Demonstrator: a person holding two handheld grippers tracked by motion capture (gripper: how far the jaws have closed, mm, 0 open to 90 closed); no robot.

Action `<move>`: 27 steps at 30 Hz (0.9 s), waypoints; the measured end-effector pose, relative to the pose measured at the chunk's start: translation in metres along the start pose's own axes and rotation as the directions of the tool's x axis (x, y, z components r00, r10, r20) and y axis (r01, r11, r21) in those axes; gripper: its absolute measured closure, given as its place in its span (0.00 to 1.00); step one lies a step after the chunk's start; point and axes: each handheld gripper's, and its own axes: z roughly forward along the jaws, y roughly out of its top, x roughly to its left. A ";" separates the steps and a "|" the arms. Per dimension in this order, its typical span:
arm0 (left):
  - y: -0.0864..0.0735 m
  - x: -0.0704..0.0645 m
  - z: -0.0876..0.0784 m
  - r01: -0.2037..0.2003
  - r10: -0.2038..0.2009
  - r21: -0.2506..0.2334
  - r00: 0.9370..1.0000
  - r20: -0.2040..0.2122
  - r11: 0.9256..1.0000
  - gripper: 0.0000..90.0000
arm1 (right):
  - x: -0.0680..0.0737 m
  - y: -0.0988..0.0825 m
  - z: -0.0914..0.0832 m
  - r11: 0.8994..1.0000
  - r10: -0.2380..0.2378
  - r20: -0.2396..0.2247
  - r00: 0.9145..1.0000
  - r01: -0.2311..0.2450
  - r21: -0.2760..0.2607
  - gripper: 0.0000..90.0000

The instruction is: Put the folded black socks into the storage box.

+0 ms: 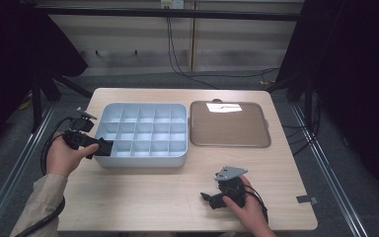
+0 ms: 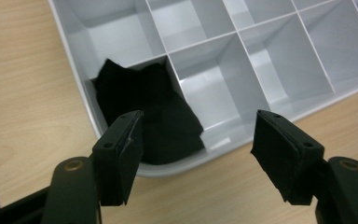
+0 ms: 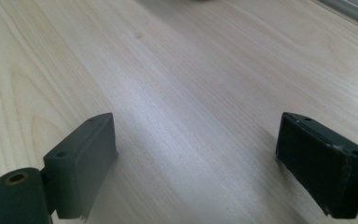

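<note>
Black jaws of the left tool [image 2: 198,144] stand released above a black cloth [image 2: 151,114], which lies crumpled in the corner compartment of the grey tray [image 2: 81,70]. Right tool [image 3: 196,163] is released over the bare desk [image 3: 191,70].

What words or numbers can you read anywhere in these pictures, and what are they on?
None can be read.
The grey compartment tray, its lid, the black cloth in the corner compartment and the wooden table carry no writing.
The white patch on the lid is glare, not a label.
Two small items on the back wall are too blurred to read.
</note>
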 end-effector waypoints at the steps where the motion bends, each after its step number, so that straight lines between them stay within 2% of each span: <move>1: -0.005 -0.002 0.001 -0.007 0.007 0.002 1.000 0.009 1.000 0.37 | 0.000 0.000 0.000 1.000 -0.001 0.001 1.000 0.001 0.001 0.13; 7: -0.015 -0.007 0.003 -0.015 0.016 -0.017 1.000 0.023 1.000 0.36 | 0.000 0.000 0.000 1.000 0.001 0.001 1.000 -0.001 0.003 0.13; 16: -0.037 -0.018 0.007 -0.019 0.022 -0.079 0.999 0.038 0.997 0.35 | 0.000 0.000 0.000 1.000 -0.002 0.002 1.000 0.002 0.001 0.13; 17: -0.040 -0.019 0.007 -0.030 0.033 -0.077 0.999 0.043 0.997 0.35 | 0.001 0.000 0.000 1.000 0.006 0.002 1.000 -0.006 0.007 0.13; 25: -0.059 -0.026 0.017 -0.023 0.030 -0.105 0.998 0.061 0.994 0.35 | 0.000 0.000 0.000 1.000 -0.004 0.001 1.000 0.004 0.001 0.13; 27: -0.061 -0.028 0.019 -0.035 0.041 -0.093 0.997 0.064 0.995 0.35 | 0.000 0.000 0.000 1.000 -0.004 0.001 1.000 0.004 0.001 0.13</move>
